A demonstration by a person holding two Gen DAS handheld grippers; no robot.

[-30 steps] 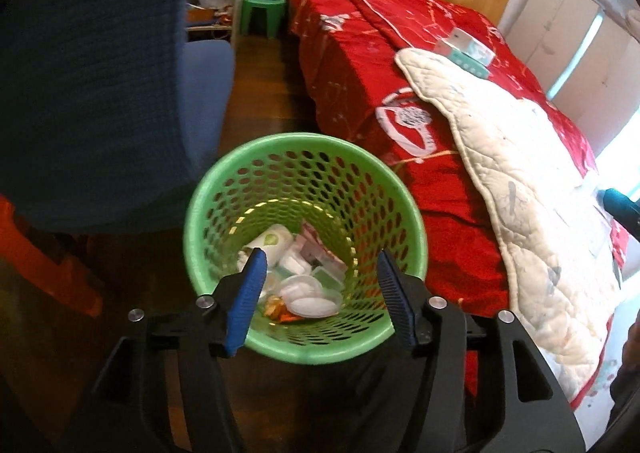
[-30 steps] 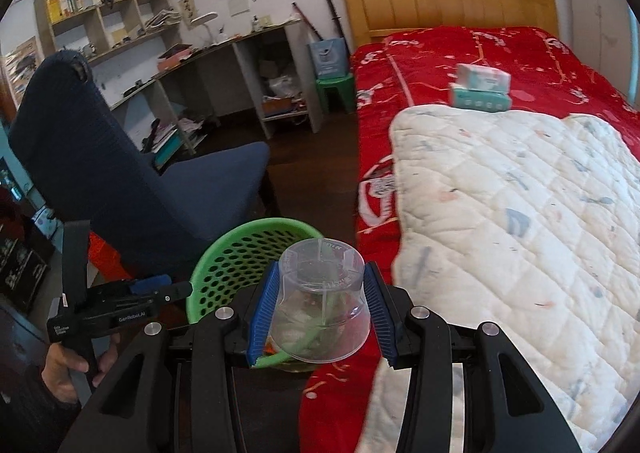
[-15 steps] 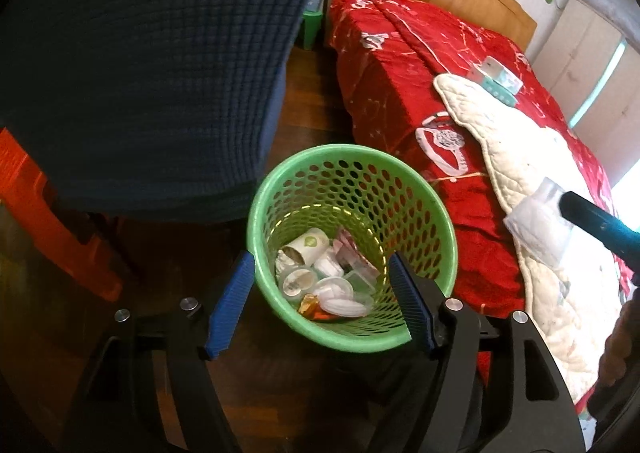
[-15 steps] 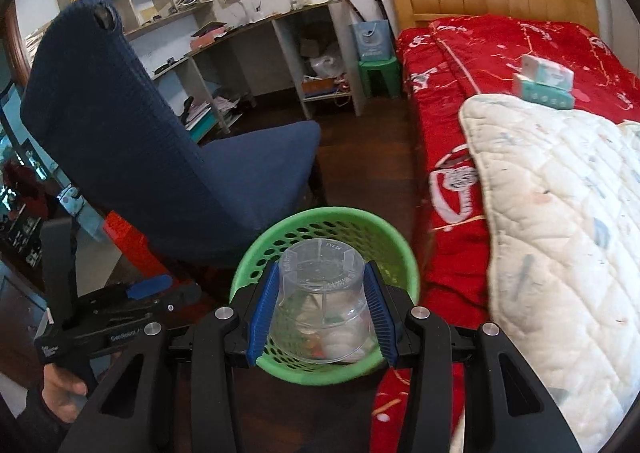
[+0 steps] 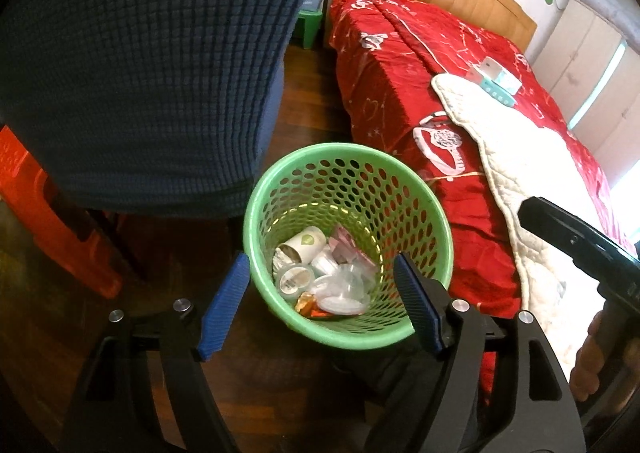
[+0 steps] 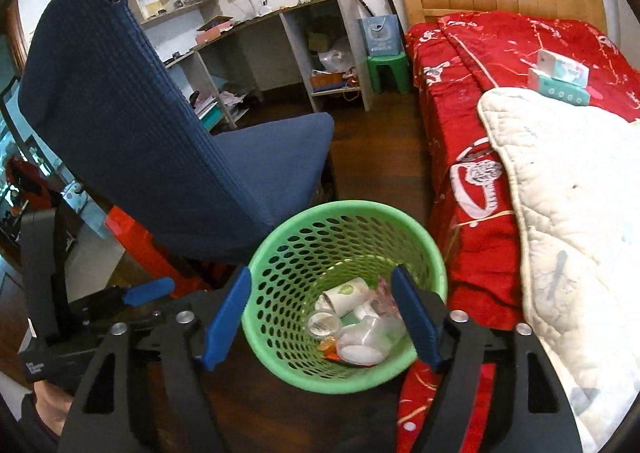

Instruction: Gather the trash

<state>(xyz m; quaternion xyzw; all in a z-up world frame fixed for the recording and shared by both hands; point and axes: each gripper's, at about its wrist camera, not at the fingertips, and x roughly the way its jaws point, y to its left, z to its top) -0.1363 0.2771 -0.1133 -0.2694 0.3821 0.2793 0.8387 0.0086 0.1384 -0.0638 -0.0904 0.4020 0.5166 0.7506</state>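
Blue-padded left tongs [image 5: 318, 309] hang spread wide with nothing between them, just over the near rim of the green basket [image 5: 434, 221], as they did half a second ago. To their left the navy chair [image 6: 168, 125] fills the view, with an orange-red stool [image 5: 52, 213] low beside it on the dark wooden floor [image 6: 380, 141].

The basket stands on the floor between the chair and the red bed [image 6: 500, 53]. Inside lies a heap of trash: a white paper cup [image 6: 346, 295] on its side, small lidded tubs and pinkish wrappers. The clear plastic cup [image 6: 370, 337], which the right tongs [image 6: 322, 323] clamped half a second ago, now rests on that heap toward the near wall. Those right tongs have let go and stand apart, empty, above the basket's mouth.

Farther right, a cream quilt [image 6: 572, 205] covers the near part of the bed, and tissue packs [image 6: 560, 79] sit at its far edge. Against the far wall is a cluttered worktop [image 6: 256, 21].
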